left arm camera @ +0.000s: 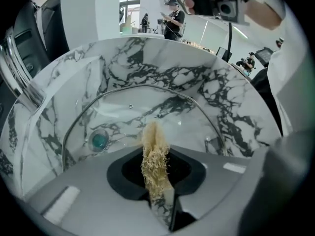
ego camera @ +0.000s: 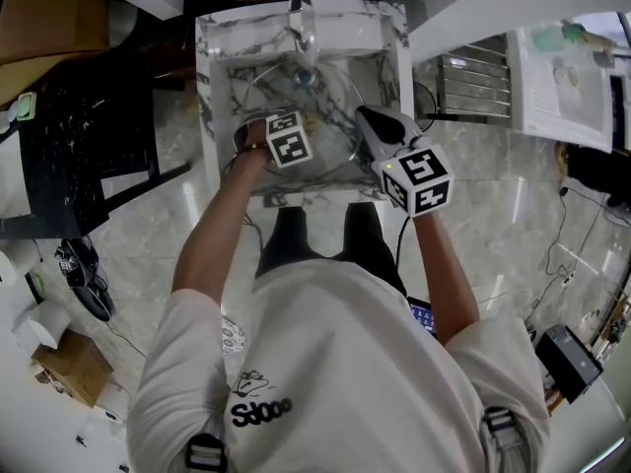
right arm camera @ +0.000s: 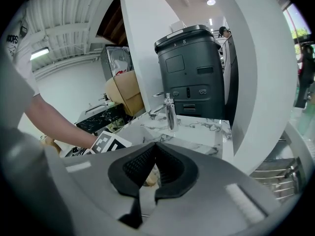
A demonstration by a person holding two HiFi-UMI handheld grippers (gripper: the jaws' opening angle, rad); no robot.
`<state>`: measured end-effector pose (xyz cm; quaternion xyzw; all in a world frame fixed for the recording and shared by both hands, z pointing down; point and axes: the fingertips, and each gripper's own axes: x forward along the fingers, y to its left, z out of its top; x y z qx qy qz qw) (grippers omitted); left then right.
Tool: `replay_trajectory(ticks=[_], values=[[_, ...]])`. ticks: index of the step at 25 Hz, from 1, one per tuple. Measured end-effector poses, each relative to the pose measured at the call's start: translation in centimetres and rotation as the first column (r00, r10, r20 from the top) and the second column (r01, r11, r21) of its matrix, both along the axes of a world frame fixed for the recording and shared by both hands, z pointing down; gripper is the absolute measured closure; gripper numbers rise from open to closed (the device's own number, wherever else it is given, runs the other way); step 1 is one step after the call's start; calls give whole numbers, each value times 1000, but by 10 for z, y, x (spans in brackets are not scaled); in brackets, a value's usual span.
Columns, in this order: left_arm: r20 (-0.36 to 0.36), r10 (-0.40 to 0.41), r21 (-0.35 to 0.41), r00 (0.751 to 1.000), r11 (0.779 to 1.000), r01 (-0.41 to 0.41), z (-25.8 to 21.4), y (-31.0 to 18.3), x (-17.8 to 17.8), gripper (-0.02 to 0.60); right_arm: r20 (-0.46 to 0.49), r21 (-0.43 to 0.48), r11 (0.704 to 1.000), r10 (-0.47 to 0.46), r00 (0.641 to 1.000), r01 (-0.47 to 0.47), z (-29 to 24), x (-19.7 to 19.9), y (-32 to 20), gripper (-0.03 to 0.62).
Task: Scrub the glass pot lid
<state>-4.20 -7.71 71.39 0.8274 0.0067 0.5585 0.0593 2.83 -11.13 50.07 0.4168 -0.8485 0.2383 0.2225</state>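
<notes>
Now scrubbing seems in hand: the left gripper (left arm camera: 155, 151) has its jaws clamped on a loofah (left arm camera: 156, 173) over the lid (left arm camera: 147, 107) in the sink (left arm camera: 162, 68), the right gripper (right arm camera: 154, 146) has its jaws closed together, and the next move calls for pressing the loofah onto the glass.

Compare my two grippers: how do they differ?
The left gripper is shut on a tan fibrous scrubber; the right gripper has its jaws together at the tips with no scrubber, and whether it pinches anything is unclear. The left gripper faces down onto the glass lid in the sink; the right gripper faces across toward the faucet. Both are at the marble sink.
</notes>
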Motion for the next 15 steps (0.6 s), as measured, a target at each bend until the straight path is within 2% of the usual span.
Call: replay_trajectory(ticks=[10,15], values=[[-8,28,-127,1000,991,-29,-4,32,-2,515,-11,-12,1000,-23,1000,23,-1,-3,5,591],[-10,18,-162,1000,987,-19,-5,40,-2,515,-17,-24,997,-79,997,79,-6,-11,6,591]])
